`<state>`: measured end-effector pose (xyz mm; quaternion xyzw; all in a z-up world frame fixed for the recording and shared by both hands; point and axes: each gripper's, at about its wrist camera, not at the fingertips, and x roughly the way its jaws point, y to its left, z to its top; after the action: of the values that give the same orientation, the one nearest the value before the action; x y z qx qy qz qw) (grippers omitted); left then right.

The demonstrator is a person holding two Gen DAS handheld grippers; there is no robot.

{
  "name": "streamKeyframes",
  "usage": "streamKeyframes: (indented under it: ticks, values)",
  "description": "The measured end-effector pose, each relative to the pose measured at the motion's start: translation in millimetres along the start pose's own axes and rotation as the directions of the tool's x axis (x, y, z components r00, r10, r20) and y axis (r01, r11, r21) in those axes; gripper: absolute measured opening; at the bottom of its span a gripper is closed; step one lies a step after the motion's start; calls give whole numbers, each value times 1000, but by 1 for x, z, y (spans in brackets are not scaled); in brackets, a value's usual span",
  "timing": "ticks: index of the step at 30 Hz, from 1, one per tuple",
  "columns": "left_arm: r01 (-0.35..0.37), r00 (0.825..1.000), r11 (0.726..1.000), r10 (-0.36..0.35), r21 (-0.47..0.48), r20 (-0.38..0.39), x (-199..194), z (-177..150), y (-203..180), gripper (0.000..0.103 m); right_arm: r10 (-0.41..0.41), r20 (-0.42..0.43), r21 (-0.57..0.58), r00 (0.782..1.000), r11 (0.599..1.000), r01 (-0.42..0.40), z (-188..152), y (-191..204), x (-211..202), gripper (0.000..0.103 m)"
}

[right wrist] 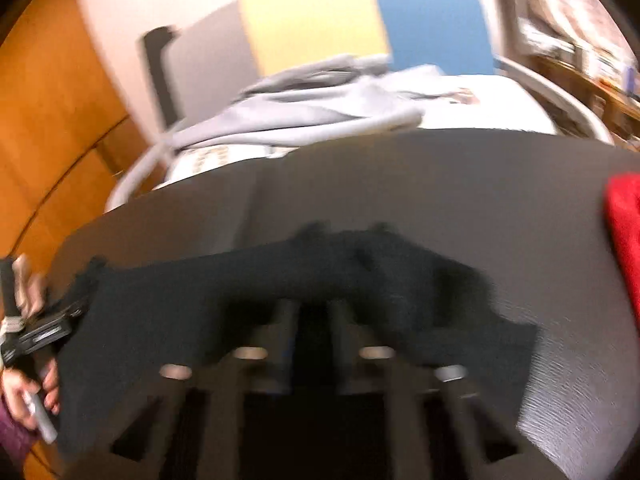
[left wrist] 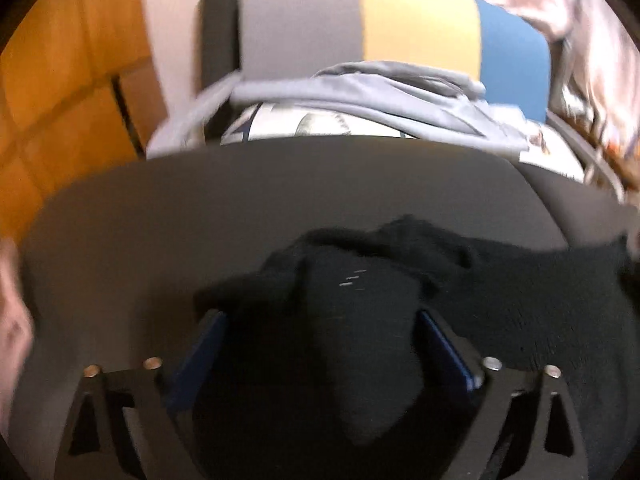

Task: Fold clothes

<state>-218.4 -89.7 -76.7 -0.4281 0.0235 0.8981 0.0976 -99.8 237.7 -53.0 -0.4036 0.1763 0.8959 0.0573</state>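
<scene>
One black garment (right wrist: 280, 292) lies crosswise; left gripper (left wrist: 320, 320) wide, right gripper (right wrist: 312, 312) closed.

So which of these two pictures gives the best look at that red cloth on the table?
The right wrist view: the red cloth lies at the right edge of the dark table, cut off by the frame and apart from the black garment. The left wrist view shows none of it.

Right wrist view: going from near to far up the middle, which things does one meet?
Right gripper → black garment → dark grey table → light grey garment → panel of grey, yellow and blue.
</scene>
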Motion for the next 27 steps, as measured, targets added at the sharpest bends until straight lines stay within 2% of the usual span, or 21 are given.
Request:
streamKeyframes:
  ticks: [3, 4, 5, 8, 11, 13, 14, 15, 17, 20, 23, 25, 27]
  values:
    - [5, 1000, 1000, -5, 1, -7, -8, -2, -4, 101, 26, 3, 14, 1000, 1000, -26, -2, 1, -11, 9]
    - [1, 1000, 1000, -1, 9, -9, -13, -3, -7, 100, 19, 10, 22, 1000, 1000, -20, -3, 1, -19, 18]
    - [1, 1000, 1000, -1, 9, 2, -24, -5, -8, 96, 7, 32, 21, 999, 1000, -7, -8, 5, -32, 31]
    - [36, 996, 999, -33, -27, 82, -64, -19, 1, 95, 26, 85, -27, 996, 999, -23, -28, 16, -72, 31]
    - [99, 987, 995, -101, 28, 127, -103, -54, -6, 95, 67, 57, -69, 996, 996, -63, -65, 27, -94, 31]
    - [94, 987, 992, -104, 85, 126, -114, -79, -15, 95, 77, 9, -84, 997, 994, -76, -90, 32, -96, 31]
    - [69, 990, 991, -82, 113, 114, -115, -90, -19, 95, 61, -15, -89, 998, 994, -62, -101, 30, -95, 30]
    - [33, 994, 989, -47, 142, 99, -113, -100, -23, 95, 46, -9, -91, 999, 995, -47, -109, 27, -97, 26]
    - [-25, 997, 983, 12, 180, 75, -111, -119, -27, 95, 21, 13, -87, 1000, 996, -20, -123, 17, -104, 26]
    - [-61, 997, 987, 54, 148, 50, -119, -135, -16, 95, 29, 0, -71, 1000, 997, -29, -132, 8, -115, 27]
    - [-51, 998, 994, 49, 99, 26, -130, -147, -3, 95, 103, 28, 30, 994, 994, -104, -136, -10, -137, 29]
    - [-35, 999, 997, 33, 62, 26, -140, -155, 4, 95, 171, 65, 138, 983, 974, -179, -136, -33, -148, 36]
    - [6, 999, 1000, -7, 26, 51, -152, -162, 7, 95, 194, 81, 233, 978, 950, -208, -135, -57, -153, 38]
